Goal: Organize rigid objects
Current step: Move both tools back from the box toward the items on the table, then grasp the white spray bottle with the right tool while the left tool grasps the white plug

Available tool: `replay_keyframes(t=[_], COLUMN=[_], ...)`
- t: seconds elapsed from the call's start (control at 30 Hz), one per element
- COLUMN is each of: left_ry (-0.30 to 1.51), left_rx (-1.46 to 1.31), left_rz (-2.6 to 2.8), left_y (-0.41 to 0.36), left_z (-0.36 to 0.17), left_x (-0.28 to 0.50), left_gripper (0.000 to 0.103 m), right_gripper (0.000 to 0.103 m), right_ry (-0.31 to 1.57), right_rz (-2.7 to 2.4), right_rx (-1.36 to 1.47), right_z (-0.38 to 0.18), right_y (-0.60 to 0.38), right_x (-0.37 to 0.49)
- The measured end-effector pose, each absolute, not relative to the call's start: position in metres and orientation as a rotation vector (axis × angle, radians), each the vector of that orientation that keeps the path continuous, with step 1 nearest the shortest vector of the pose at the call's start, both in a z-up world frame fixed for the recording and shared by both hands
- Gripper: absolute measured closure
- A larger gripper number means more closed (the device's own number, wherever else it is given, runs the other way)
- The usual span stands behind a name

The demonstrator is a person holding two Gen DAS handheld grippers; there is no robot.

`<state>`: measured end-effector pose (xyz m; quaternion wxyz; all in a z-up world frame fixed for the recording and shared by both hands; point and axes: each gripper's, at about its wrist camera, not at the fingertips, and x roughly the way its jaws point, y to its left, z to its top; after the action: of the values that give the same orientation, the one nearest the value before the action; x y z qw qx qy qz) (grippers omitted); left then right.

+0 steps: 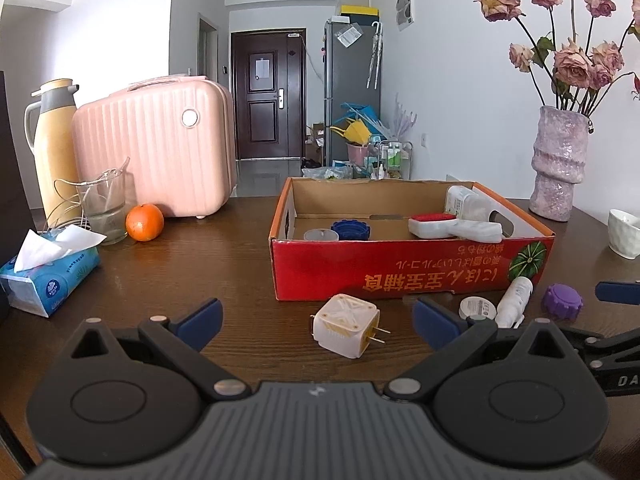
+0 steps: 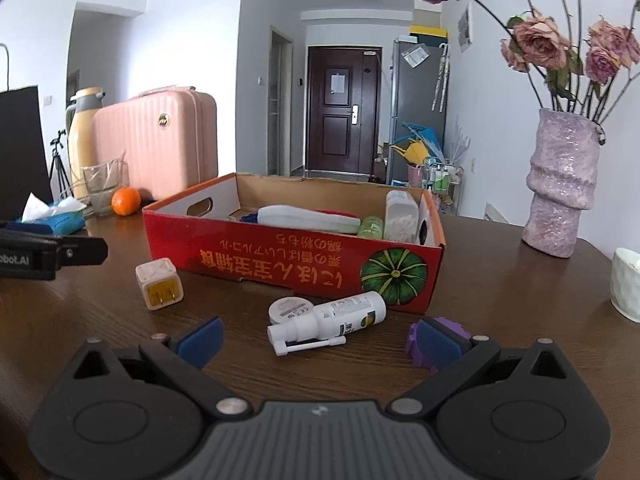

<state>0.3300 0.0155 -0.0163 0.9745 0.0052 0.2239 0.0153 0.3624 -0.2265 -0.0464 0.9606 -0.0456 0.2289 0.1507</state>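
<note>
Four loose rigid items lie on the dark wooden table just near of one red cardboard box: a cream cube-shaped plug adapter with two metal prongs, a small round white tin, a white plastic spray bottle lying on its side and touching the tin, and a purple ridged cap at the far right. Inside the open box rest a blue ridged cap, a clear tealight cup, a white brush with a red pad and a white container; in the right wrist view a pale green bottle also shows there. The left gripper hovers with its jaws spread wide, the adapter between its blue fingertips and untouched. The right gripper is likewise spread wide and holds nothing, the spray bottle between its tips and the purple cap partly hidden behind its right finger. Further off stand one orange, one glass beaker, one tissue pack, one yellow thermos, one ribbed pink suitcase, one textured lilac vase of dried roses and one white cup at the right edge.
</note>
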Motion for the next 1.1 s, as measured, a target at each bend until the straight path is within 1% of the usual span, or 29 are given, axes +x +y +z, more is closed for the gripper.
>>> replay_keyframes(t=[0.43, 1.03, 1.1], left_ry=[0.493, 0.522, 0.524], left_rx=[-0.004, -0.025, -0.025], left_rz=[0.047, 0.07, 0.071], left_y=[0.022, 0.032, 0.032], left_z=[-0.023, -0.026, -0.026], left_x=[0.341, 0.351, 0.351], left_gripper=[0.0, 0.0, 0.0], right_gripper=[0.0, 0.0, 0.003], right_ry=[0.581, 0.616, 0.627], right_rz=[0.384, 0.441, 0.461], right_rx=[-0.196, -0.263, -0.25], right_z=[-0.066, -0.074, -0.075], right_y=[-0.218, -0.214, -0.215], right_x=[0.419, 0.453, 0.457])
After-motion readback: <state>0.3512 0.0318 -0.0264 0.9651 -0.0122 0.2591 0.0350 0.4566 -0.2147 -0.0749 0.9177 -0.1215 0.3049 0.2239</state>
